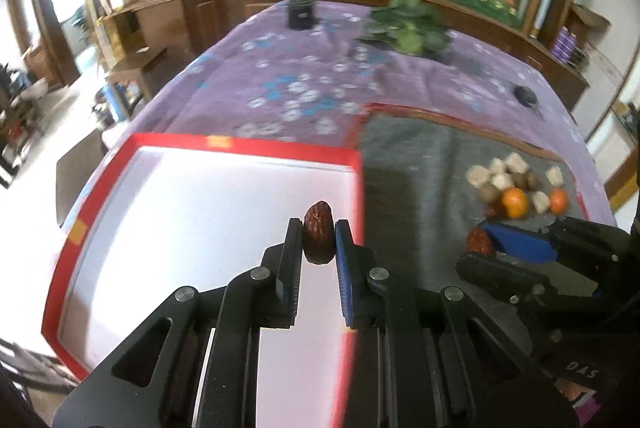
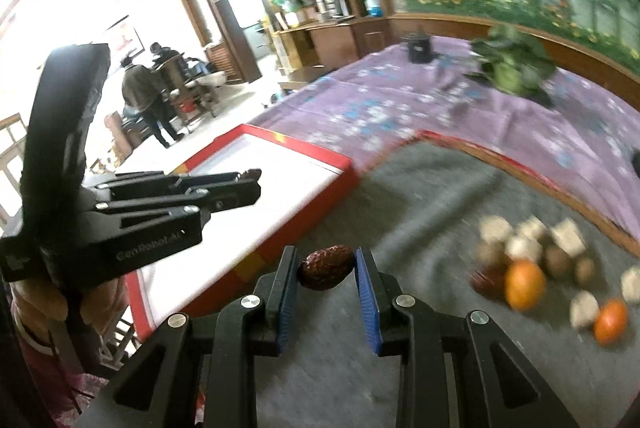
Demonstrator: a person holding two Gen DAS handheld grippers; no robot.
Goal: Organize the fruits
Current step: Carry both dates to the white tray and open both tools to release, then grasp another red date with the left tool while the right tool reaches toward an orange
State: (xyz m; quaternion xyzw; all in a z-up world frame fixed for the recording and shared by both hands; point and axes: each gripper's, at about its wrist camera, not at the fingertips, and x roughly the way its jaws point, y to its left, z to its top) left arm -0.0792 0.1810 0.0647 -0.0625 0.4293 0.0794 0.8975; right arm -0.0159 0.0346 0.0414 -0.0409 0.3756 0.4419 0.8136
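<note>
My left gripper (image 1: 318, 228) is shut on a dark red date (image 1: 318, 238) and holds it above the white inside of a red-rimmed box (image 1: 248, 143). My right gripper (image 2: 326, 262) is shut on another red date (image 2: 327, 267) above the grey mat (image 2: 420, 195), just right of the box (image 2: 316, 157). The right gripper also shows in the left wrist view (image 1: 486, 236), and the left gripper shows in the right wrist view (image 2: 250, 183). A pile of oranges (image 2: 525, 284), brown round fruits (image 2: 557, 262) and pale chunks (image 2: 568, 238) lies on the mat at the right.
The table has a purple flowered cloth (image 1: 288, 83). A black container (image 1: 301, 12) and a green leafy plant (image 1: 408, 25) stand at its far end. A small dark object (image 1: 525, 95) lies at the right. Wooden shelves and a person (image 2: 146, 91) are beyond the table.
</note>
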